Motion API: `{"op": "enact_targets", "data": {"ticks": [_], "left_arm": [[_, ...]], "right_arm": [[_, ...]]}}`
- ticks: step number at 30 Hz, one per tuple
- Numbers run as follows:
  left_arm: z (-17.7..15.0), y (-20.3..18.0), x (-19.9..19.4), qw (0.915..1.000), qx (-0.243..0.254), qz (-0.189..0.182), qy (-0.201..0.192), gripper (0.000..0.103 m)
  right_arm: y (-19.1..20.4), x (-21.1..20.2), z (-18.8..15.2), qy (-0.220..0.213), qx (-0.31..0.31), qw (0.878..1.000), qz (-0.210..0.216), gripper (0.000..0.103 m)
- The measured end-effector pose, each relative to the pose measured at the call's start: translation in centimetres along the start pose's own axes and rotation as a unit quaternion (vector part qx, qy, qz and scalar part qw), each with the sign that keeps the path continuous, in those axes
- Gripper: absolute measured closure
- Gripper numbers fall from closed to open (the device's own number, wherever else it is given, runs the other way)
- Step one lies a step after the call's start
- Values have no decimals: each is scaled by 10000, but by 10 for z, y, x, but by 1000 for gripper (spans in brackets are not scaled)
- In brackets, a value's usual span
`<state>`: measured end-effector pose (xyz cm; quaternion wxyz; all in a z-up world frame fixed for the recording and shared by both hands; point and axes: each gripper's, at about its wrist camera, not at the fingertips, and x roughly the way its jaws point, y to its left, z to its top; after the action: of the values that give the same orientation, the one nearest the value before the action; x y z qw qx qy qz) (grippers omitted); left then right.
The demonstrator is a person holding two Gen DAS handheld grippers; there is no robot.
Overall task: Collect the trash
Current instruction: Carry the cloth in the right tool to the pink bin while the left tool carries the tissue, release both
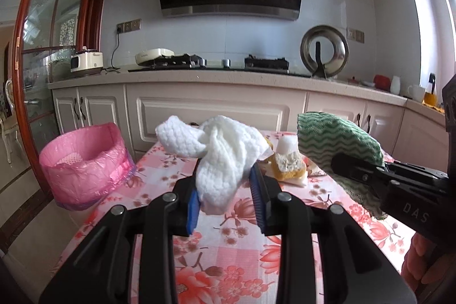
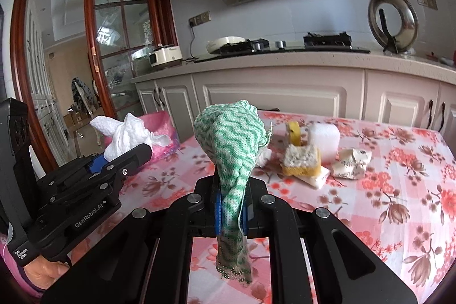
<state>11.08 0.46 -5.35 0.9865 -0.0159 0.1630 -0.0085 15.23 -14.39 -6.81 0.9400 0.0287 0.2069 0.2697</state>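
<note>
Tissue [image 1: 219, 158] pinched in left claw [image 1: 225, 198], above table [image 1: 228, 261].

**Trash held aloft and left on the desk**

A crumpled white paper towel [image 1: 219, 158] is pinched upright above the desk. A green-and-white wavy cloth [image 2: 233, 150] is likewise held, its frayed end hanging down. A yellow sponge [image 2: 302, 161], a white foam block [image 2: 325, 140] and a crumpled wrapper [image 2: 352, 163] are seen lying close together on the desk. A pink-lined bin [image 1: 85, 164] stands beside the desk.
</note>
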Motion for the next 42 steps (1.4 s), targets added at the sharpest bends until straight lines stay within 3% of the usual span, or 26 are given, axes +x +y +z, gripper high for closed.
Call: {"op": "enact_targets", "data": {"ticks": [9,21,30,42], "left_arm": [[8,24,-30,9993,-152,76,-332,72],[20,87,-38,9960,-258,637,-565,71],[26,144,-14,9916,-380,1166,-420,71],[43,271,70,9813,-922,1683,173,70]], "right_arm": [[39,2,18,-146,-398,9988,230,91],[102,53,38,-97,-901,9926,811,91],[131,134,56,310,-942,9850,1412,91],[184,262,90,889,-1098,9703,1962,91]]}}
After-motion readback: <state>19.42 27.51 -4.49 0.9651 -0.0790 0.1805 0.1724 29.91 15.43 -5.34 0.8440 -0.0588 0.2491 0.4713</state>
